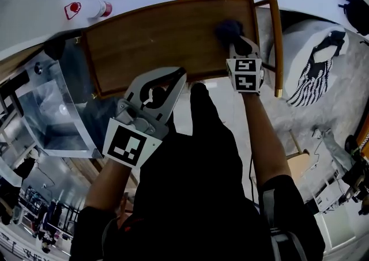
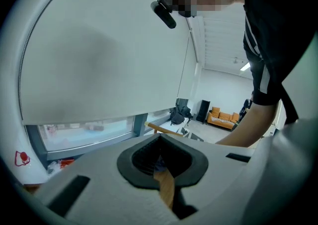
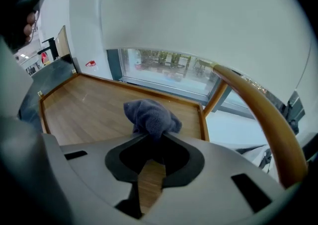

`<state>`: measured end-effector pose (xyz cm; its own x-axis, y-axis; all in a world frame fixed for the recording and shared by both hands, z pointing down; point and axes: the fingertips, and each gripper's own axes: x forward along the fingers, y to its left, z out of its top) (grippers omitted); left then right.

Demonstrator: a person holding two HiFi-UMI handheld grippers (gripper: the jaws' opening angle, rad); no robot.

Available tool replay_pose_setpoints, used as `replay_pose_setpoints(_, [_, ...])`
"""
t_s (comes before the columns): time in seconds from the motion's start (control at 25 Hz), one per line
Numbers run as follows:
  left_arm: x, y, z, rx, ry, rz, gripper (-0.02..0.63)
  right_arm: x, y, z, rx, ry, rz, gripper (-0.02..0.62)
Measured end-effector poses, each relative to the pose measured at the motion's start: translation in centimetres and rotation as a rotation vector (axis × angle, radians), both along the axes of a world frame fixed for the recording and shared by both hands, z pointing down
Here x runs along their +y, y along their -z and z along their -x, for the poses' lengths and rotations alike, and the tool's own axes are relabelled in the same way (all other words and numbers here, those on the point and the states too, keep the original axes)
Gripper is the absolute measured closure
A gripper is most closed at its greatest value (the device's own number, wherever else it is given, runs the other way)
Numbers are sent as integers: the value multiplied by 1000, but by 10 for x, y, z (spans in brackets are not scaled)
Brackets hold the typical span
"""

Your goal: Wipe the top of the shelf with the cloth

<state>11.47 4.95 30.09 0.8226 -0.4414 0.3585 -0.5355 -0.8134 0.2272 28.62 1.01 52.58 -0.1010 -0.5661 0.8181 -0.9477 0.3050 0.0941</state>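
My left gripper (image 1: pixel 179 74) is closed on nothing, its tips at the front edge of the shelf (image 1: pixel 150 41); I can't tell whether they touch it. The shelf top is bare brown board with a raised rim. Toward its right end the cloth (image 3: pixel 149 113), a dark blue wad, rests on the wood. My right gripper (image 3: pixel 151 137) is clamped on its near fold, with most of the wad bulging past the tips. I judge it light, soft and limp: it should squash flat under pressure and slide easily on the board, but may bunch or snag at the rim. A deep pinch through several layers is the hold I'd trust. Just right of the shelf rises a curved rail (image 1: pixel 273 29).
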Motion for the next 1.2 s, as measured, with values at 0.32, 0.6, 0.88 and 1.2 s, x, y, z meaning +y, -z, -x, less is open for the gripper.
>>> replay_pose_setpoints(0.32, [14,-4,78,-5,101,15,588,8,29,119,-111,157,-35,538])
replay_pose_setpoints(0.6, [29,-9,160,-12,212,28,588,29,19,249,-191,322,1,537])
replay_pose_setpoints(0.88, [45,-15,230,-15,298,35,588,53,15,359,-228,501,21,537])
replay_pose_setpoints(1.2, [63,-20,282,-12,354,44,588,83,9,439,-257,625,55,537])
